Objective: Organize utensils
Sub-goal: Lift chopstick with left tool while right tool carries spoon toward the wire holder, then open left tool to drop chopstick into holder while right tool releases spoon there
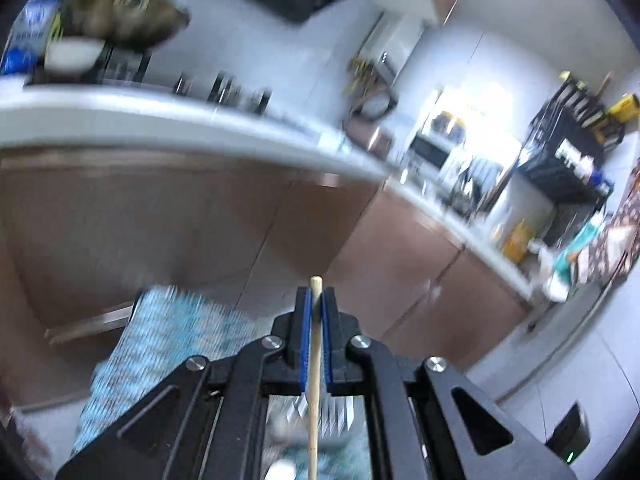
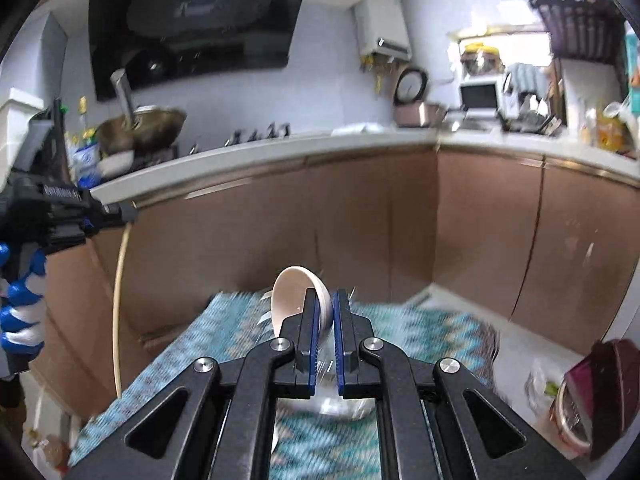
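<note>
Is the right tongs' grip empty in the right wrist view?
No, the right tongs are shut on a white ceramic spoon, its bowl sticking out past the fingers.

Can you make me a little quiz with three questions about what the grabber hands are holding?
1. True or false: the left gripper is shut on a long wooden stick.
2. What does the right gripper hold? A) a fork B) a white spoon C) a cup
3. Fill in: below both grippers lies a blue-green patterned ____.

Key: 1 true. 2 B; its pale bowl end sticks up past the fingertips. 3 cloth.
</note>
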A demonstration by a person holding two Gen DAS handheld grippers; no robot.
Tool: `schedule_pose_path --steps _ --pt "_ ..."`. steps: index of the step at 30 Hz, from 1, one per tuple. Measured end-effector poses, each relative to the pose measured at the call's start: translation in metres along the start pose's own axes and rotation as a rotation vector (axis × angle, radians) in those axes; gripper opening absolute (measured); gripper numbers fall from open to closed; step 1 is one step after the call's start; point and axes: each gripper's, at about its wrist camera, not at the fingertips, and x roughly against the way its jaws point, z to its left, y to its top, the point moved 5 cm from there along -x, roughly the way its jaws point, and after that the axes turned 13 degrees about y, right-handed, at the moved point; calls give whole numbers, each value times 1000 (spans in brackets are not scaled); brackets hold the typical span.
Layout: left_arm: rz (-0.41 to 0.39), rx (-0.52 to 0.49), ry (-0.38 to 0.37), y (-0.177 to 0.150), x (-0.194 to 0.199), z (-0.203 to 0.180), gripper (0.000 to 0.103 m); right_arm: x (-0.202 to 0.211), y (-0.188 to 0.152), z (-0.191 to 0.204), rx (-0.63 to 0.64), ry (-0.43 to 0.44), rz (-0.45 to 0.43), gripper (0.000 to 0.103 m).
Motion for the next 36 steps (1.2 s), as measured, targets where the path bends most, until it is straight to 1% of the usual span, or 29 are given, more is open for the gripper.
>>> schedule_pose_path --steps 1,3,5,7,9,11,15,20,23,25,27,28,29,31,32,33,34,36 --pt "-47 9 -9 6 -2 -9 5 -3 5 -3 8 -23 -27 7" --pt "-113 21 -16 12 -8 -21 5 -5 15 -6 19 -70 -88 7" --pt "-182 18 -3 13 -15 -34 5 -14 20 -12 36 -116 -137 7" --pt "-232 -4 12 8 -25 -44 5 -27 23 -24 48 -157 -174 7" --pt "-253 -31 21 -2 -37 -53 5 -39 20 -30 59 -189 -198 7" --pt "-261 -57 27 -15 -49 -59 5 -50 15 -36 67 -217 -207 7" --pt "-265 -101 35 -40 -68 -66 5 -59 2 -44 67 -247 -229 7" --pt "-271 -126 48 -66 -82 -65 5 -68 -11 -46 71 -262 -238 8" --pt "-261 -135 62 -77 -91 -64 5 -73 -20 -42 95 -278 -228 9" --pt "-243 -147 69 -85 -95 -65 5 -78 -28 -41 85 -266 -213 11" --pt "-243 -164 79 -92 -96 -64 5 -82 -37 -39 92 -264 -192 11" --pt "-243 -171 82 -94 -94 -62 7 -83 -40 -38 93 -262 -184 11" --pt "-240 -179 82 -97 -93 -61 7 -82 -44 -36 91 -258 -179 13" --pt "-232 -187 88 -98 -89 -59 7 -79 -48 -34 87 -258 -178 25" --pt "-227 -188 90 -98 -86 -58 7 -77 -48 -32 88 -258 -180 29" --pt "-223 -189 92 -97 -83 -56 7 -74 -48 -31 88 -260 -183 35" --pt "-220 -189 94 -96 -80 -56 7 -71 -46 -30 89 -261 -185 37" --pt "-225 -184 97 -91 -68 -51 11 -62 -44 -27 89 -264 -187 38"
